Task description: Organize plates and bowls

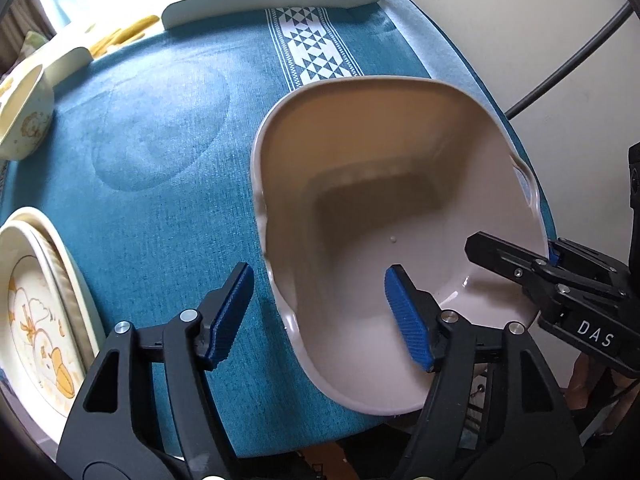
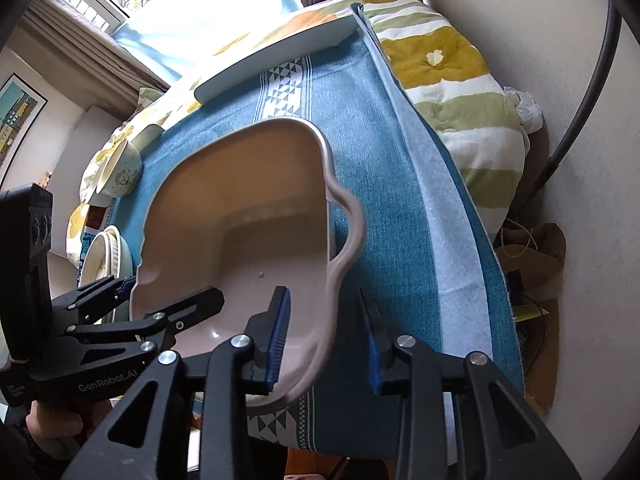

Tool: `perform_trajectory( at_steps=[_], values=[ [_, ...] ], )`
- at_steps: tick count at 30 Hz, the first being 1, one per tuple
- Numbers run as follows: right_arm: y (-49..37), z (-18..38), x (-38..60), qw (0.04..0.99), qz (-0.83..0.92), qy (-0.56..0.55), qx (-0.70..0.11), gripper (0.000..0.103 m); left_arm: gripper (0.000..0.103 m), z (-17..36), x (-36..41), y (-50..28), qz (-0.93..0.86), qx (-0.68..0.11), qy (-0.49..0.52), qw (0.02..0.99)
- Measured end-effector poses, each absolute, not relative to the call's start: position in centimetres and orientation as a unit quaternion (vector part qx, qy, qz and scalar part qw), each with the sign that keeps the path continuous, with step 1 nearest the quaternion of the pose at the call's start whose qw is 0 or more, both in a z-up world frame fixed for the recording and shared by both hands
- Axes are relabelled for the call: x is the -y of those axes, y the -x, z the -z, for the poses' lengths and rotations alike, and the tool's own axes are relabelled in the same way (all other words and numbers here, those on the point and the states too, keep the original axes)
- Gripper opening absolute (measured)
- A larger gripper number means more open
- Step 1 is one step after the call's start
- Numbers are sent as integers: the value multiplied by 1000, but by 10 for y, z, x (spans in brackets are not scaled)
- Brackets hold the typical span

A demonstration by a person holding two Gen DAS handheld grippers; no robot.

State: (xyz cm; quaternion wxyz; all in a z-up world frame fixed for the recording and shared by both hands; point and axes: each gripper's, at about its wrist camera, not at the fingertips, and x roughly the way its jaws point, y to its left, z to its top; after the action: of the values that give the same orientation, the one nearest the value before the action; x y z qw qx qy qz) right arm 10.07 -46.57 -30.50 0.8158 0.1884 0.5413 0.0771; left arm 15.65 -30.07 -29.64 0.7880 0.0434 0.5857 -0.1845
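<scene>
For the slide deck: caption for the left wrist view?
Both tongs open astride the rim of the beige dish on the blue cloth.

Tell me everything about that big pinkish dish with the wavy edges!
The big pinkish-beige dish looks like glazed ceramic: deep, roughly rectangular, with a wavy rim and a curved handle on each short side. It is empty and shiny inside, and sits upright on the teal cloth near its edge. The left gripper and right gripper each straddle its rim, jaws open, pads not pressing.
</scene>
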Motion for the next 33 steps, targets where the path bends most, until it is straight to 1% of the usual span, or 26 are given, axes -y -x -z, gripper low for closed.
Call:
perform_trajectory(
  at_steps=[5,8,11,13,15,16,17,20,26,28,31,33],
  values=[
    [-93,277,471,829,-68,-185,-523,31,66,273,289,-147,177,-583,-38,792],
    [-86,245,469,842,-69,-164,-509,31,66,239,272,-133,168,-566,-33,807],
    [-84,204,456,861,-92,-139,-481,31,66,195,246,-120,153,-531,-15,833],
    [-88,176,444,871,-120,-130,-458,32,73,164,227,-115,138,-501,-1,854],
    [-96,153,430,879,-146,-124,-437,59,103,136,204,-113,105,-466,7,879],
    [-101,143,422,881,-157,-121,-429,87,103,125,193,-113,87,-447,12,890],
    [-106,135,414,884,-169,-121,-419,103,103,115,180,-116,77,-432,18,898],
    [-126,116,385,891,-197,-112,-392,103,103,101,142,-136,54,-430,36,900],
    [-184,106,320,882,-216,-91,-410,103,103,102,55,-186,6,-437,79,896],
    [-207,112,299,875,-214,-93,-424,103,103,111,28,-205,-5,-449,94,889],
    [-246,132,265,859,-199,-86,-463,103,102,138,-11,-240,-7,-484,130,865],
    [-269,149,244,843,-212,-102,-484,103,98,159,-31,-263,-3,-506,149,850]
  ],
)
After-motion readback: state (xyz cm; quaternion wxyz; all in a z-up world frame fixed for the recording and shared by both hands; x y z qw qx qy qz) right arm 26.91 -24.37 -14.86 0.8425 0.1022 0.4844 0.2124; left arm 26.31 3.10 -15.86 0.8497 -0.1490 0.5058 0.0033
